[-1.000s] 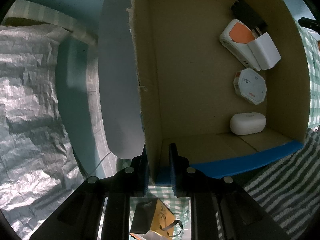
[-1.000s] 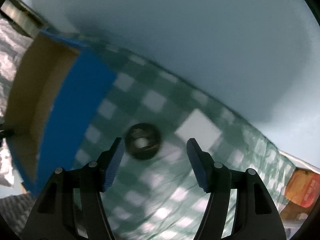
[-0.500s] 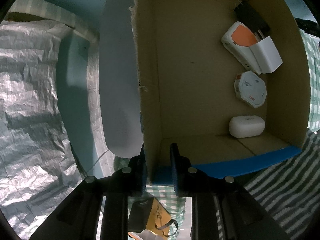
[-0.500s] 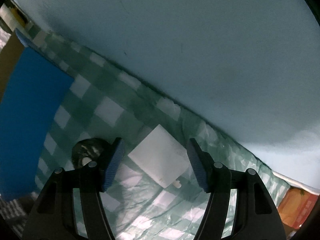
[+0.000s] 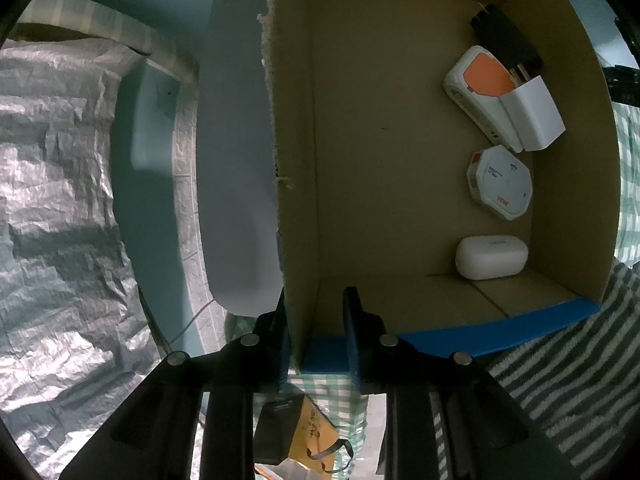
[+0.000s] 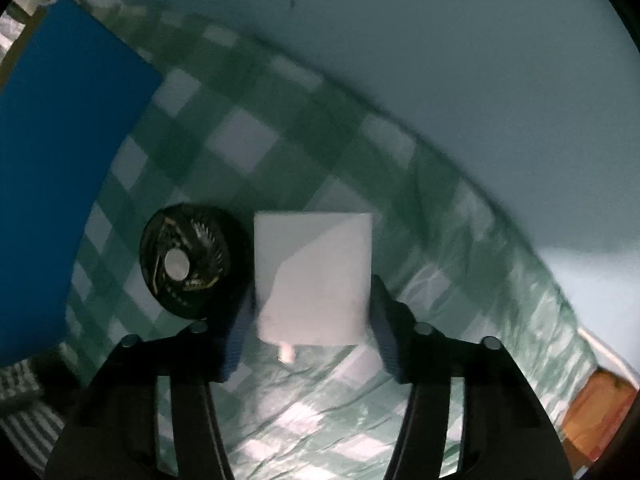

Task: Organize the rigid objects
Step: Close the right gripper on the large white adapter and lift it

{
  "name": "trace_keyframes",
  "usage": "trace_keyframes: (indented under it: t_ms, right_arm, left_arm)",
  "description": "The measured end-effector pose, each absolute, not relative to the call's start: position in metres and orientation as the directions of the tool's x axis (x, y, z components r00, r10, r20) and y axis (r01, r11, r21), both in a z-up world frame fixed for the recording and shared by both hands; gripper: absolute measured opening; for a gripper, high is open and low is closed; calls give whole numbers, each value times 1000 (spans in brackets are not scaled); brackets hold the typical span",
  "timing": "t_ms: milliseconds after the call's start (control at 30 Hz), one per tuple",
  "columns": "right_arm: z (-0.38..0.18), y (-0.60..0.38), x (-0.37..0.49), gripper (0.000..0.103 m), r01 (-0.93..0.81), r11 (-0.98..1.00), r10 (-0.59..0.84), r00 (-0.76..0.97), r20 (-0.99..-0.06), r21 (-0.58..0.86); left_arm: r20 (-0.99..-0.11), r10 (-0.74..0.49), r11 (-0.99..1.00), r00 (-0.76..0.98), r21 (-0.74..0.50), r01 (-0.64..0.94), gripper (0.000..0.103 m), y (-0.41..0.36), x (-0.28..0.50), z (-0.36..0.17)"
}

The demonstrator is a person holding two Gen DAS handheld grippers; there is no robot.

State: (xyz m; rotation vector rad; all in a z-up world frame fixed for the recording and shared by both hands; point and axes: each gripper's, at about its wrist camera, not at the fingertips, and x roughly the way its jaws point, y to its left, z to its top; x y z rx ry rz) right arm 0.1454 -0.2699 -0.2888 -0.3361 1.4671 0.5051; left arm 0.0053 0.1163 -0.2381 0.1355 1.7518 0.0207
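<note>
- On the green-checked cloth under the right wrist camera, the right gripper points down over a white block-shaped charger; its jaws have just been closing and now flank the block, one at each side, and whether the pads already press on it cannot be told.
- Just left of the charger lies a black round fan with a silver hub — the two look close to touching.
- At the box's near corner, the left gripper is clamped on the wall of the cardboard box, one jaw outside and one inside.
- Along the box's right side sit a white oval case, a white octagonal device, a white-and-orange device with a white adapter lying over it, and a black item in the far corner.
- Blue tape edges the box's near rim.
</note>
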Motion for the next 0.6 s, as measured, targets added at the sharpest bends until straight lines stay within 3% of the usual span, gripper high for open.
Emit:
trace_keyframes:
  t_ms: [600]
  right_arm:
    - [-297, -234, 165, 52, -421, 906, 48, 12, -999, 38]
  left_arm:
    - [-980, 99, 993, -175, 85, 85, 24, 114, 5, -239]
